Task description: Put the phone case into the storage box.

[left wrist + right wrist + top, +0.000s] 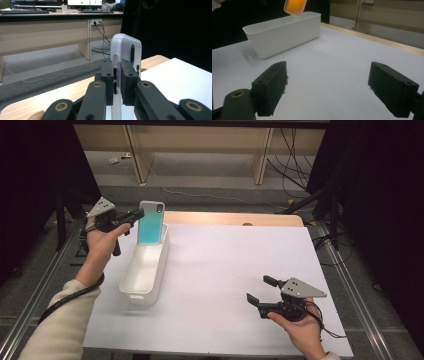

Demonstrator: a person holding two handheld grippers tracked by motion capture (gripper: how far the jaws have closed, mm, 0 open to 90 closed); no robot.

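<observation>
A phone case with a clear rim and a teal face stands upright above the far end of a long white bin. My left gripper is shut on its left edge. In the left gripper view the jaws pinch the case by its side, with the camera cutout facing right. In the right gripper view the case looks orange and hangs over the bin. My right gripper hovers open over the table's near right, nothing between its jaws.
The white table top has a wooden strip along its far edge. Metal rails run down both sides. Cables and desk legs lie on the floor beyond the table.
</observation>
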